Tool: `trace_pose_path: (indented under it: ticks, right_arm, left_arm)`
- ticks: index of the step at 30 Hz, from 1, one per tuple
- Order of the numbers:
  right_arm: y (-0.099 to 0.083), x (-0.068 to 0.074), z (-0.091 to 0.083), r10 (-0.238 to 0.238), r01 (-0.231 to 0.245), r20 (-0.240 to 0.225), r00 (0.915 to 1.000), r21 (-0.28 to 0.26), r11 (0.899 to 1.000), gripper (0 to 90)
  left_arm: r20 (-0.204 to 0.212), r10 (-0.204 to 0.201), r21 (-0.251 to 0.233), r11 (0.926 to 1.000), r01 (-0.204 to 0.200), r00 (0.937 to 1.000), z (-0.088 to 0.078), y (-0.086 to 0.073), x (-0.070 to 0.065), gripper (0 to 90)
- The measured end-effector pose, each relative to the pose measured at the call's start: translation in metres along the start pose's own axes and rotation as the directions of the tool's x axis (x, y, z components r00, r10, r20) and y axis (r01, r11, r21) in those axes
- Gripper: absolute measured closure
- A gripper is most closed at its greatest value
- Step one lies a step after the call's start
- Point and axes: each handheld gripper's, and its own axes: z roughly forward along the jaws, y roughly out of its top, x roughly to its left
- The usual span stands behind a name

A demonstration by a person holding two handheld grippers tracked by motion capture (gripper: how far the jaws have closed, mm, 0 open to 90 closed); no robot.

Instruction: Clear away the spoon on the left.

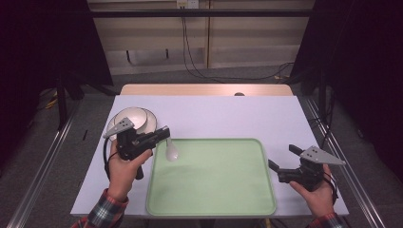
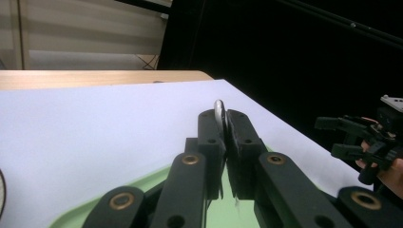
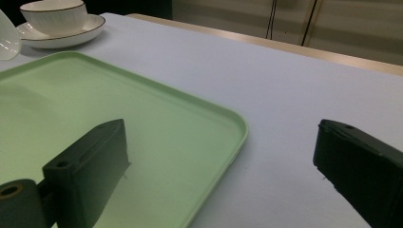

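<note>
1. Your left gripper [image 1: 163, 133] is clamped on the handle of a white spoon [image 1: 171, 151], with the jaws pressed tight on the handle in the left gripper view [image 2: 223, 124].
2. That spoon hangs bowl-down from the jaws, over the near-left corner region of the green tray [image 1: 211, 211]; whether the bowl touches the tray surface cannot be told.
3. Your right gripper [image 1: 283, 158] stands released, its two jaws wide apart and nothing between them; in the right gripper view one jaw sits over the tray and the other over the bare cloth [image 3: 223, 180].
4. It hovers just past the tray's right rim, near the right edge of the table [image 1: 313, 123].
5. Most of the tray floor lies bare, giving you open room between the two grippers.
6. Behind your left gripper a white bowl [image 1: 134, 116] rests on a saucer [image 1: 151, 121], close to the tray's far-left corner and near the table's left edge.
7. Far of the tray, the white cloth runs bare to the back edge, where a strip of wooden tabletop [image 1: 204, 90] shows.
8. Along the near edge, the tray rim sits close to the table's border, between your two sleeves.
</note>
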Motion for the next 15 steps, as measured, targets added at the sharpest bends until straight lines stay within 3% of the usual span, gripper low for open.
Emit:
trace_pose_path:
  ticks: [5,6,8,9,10,15]
  right_arm:
    - [0.000,0.000,0.000,0.001,-0.001,0.002,1.0000,0.000,1.000,3.8]
    - [0.000,0.000,0.000,0.001,-0.001,0.002,1.0000,0.000,1.000,3.8]
    - [0.000,0.000,0.000,-0.003,0.003,-0.002,1.0000,-0.001,1.000,3.8]
    - [0.000,0.000,0.000,-0.006,0.006,-0.004,1.0000,0.000,1.000,3.8]
    - [0.000,0.000,0.000,-0.006,0.006,-0.004,1.0000,0.000,1.000,3.8]
    - [0.000,0.001,0.000,-0.004,0.004,-0.002,1.0000,0.001,1.000,3.8]
  left_arm:
    - [0.006,-0.002,0.002,1.0000,0.002,1.0000,0.000,-0.003,-0.002,85.3]
    - [-0.008,0.001,0.010,1.0000,-0.001,1.0000,0.000,-0.004,-0.003,85.3]
    - [0.011,0.001,0.012,0.9999,-0.001,0.9999,0.000,-0.005,-0.003,85.2]
    - [-0.010,0.002,0.018,0.9998,-0.002,0.9999,0.000,-0.006,-0.004,85.3]
    - [0.012,0.003,0.016,0.9999,-0.004,0.9999,0.000,-0.007,-0.004,85.2]
    - [0.014,0.003,0.031,0.9995,-0.003,0.9999,0.001,-0.011,-0.006,85.2]
